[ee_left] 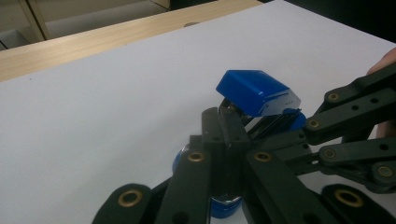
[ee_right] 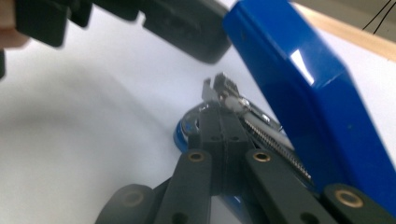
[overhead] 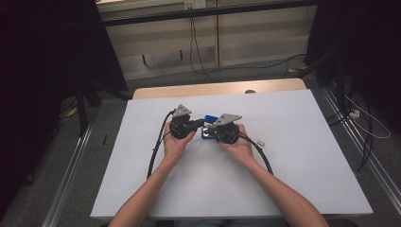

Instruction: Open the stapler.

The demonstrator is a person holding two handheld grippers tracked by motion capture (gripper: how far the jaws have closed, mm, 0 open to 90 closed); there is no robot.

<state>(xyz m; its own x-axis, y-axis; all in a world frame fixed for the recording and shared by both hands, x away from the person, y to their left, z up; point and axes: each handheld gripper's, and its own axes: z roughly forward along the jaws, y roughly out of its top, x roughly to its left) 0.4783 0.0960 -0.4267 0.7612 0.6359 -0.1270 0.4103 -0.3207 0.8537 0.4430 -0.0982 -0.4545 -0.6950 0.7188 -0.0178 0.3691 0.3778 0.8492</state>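
A blue stapler (overhead: 210, 118) lies mid-table with its lid (ee_left: 254, 91) swung up and its metal magazine (ee_right: 268, 137) and spring bared. My left gripper (overhead: 202, 124) comes in from the left, and its jaws (ee_left: 224, 122) are pressed together with the tips against the metal under the lid. From the right, my right gripper (overhead: 209, 133) meets it, and its jaws (ee_right: 218, 116) are also together with the tips at the front of the magazine. I cannot tell whether either pinches a thin part. The blue base (ee_right: 183, 130) lies beneath both.
The white table top (overhead: 293, 179) has a wooden strip (overhead: 217, 89) along its far edge. A small white object (overhead: 259, 141) lies to the right of my right hand. Black cables (overhead: 156, 151) trail from both grippers over the table.
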